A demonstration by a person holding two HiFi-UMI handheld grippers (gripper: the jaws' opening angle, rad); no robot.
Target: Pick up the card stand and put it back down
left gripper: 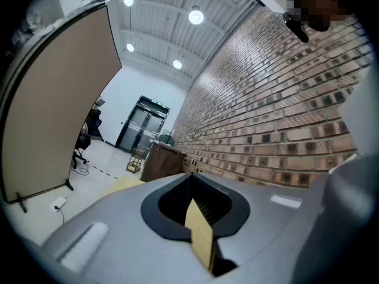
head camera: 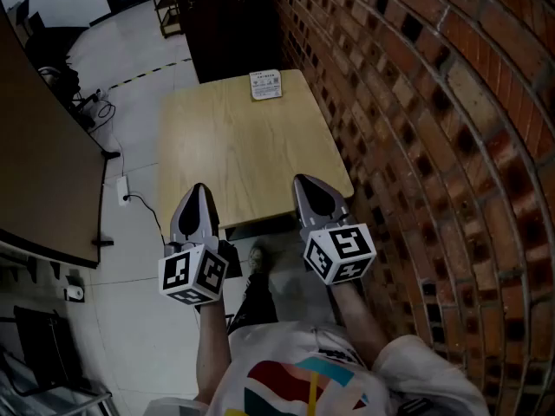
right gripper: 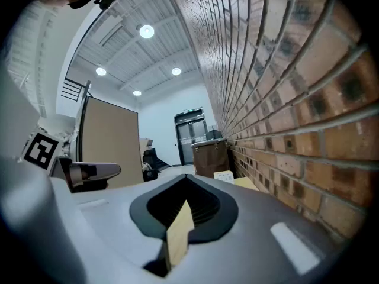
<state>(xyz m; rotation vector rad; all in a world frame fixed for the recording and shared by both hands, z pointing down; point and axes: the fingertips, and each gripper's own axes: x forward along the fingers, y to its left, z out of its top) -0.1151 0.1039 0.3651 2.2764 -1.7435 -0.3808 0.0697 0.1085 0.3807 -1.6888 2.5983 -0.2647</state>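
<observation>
Brick wall runs down the whole right side, pale floor on the left with a big tan partition board at the left edge. The wooden surface sits pushed up beside the wall, with a dark cabinet just past its far end. The left tool and right tool both hover over the near edge of the surface, side by side and pointing forward. Each tool's own view shows its jaws pressed together with nothing between them, so both are empty. The card stand is small and white with print. It stands at the far edge of the surface, well apart from both tools and untouched, so the pick-up looks not yet started. Risks, as a guess: the stand looks light and sits right at the far edge, so a tool arriving with its jaws together would likely shove it over or off toward the cabinet. Jaws need to part before contact. The long reach across could also end in an off-centre pinch that tilts the stand or pulls the card loose. The wall is close on the right, leaving the right tool little room.
</observation>
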